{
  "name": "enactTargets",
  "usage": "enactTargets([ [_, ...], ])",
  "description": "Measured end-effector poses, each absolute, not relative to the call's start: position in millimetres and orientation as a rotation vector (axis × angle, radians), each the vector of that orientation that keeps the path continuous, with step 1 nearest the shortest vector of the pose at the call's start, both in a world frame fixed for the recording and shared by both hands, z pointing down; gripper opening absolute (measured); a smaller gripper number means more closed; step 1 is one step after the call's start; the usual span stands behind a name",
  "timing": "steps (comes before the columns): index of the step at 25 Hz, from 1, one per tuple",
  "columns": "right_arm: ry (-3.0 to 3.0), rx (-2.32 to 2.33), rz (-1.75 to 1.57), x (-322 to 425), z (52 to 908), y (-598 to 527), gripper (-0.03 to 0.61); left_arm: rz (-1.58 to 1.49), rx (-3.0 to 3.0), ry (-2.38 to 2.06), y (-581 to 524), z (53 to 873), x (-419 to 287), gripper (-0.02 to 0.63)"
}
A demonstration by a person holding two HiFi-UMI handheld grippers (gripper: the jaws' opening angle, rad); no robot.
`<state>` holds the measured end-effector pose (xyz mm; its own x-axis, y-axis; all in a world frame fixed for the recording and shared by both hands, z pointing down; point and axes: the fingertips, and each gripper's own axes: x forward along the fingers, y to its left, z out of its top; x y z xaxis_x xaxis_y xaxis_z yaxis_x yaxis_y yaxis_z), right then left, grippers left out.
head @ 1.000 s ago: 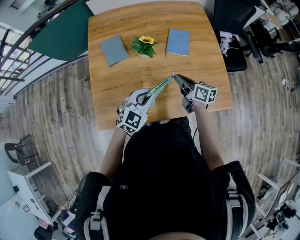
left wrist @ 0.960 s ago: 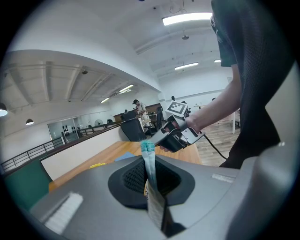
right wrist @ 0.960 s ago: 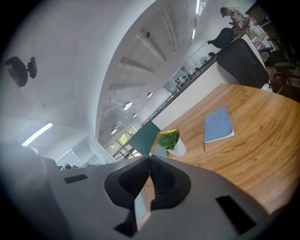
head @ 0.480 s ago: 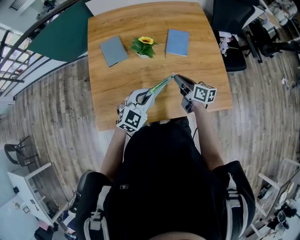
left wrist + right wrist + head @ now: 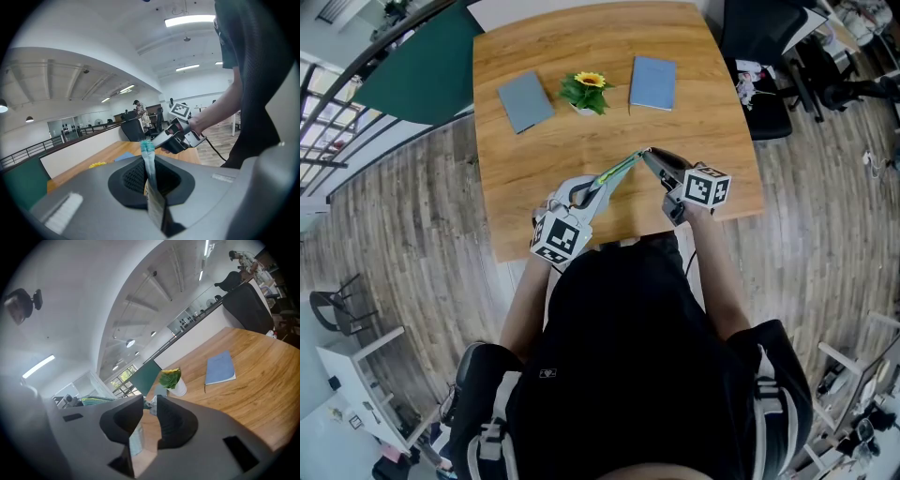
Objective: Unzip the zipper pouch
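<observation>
A teal-green zipper pouch is held edge-on above the near edge of the wooden table. My left gripper is shut on its near end; in the left gripper view the pouch runs up out of the pads. My right gripper is at the pouch's far end. Its jaws are opening. A gap shows between the pads, with the pouch's tip at their tips, not pressed. The right gripper also shows beyond the pouch in the left gripper view.
On the table's far half lie a grey notebook and a blue notebook, with a small potted sunflower between them. A black office chair stands at the far right and a dark green board at the far left.
Both grippers and the pouch stay in almost the same place above the table's near edge. No clear movement shows in the head view.
</observation>
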<state>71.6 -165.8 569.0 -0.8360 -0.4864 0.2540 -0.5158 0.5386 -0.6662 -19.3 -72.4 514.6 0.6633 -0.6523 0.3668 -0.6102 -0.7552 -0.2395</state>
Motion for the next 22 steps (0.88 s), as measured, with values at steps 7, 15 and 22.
enactTargets([
  [7, -2.727, 0.879, 1.178, 70, 569, -164, 0.128, -0.684, -2.779, 1.061, -73, 516, -24, 0.005],
  [15, -2.726, 0.885, 1.085, 71, 569, -162, 0.135, -0.684, -2.787, 1.087, -74, 519, -30, 0.005],
  [22, -2.675, 0.849, 0.668, 61, 568, -149, 0.050, -0.671, -2.810, 1.148, -79, 522, -39, 0.005],
])
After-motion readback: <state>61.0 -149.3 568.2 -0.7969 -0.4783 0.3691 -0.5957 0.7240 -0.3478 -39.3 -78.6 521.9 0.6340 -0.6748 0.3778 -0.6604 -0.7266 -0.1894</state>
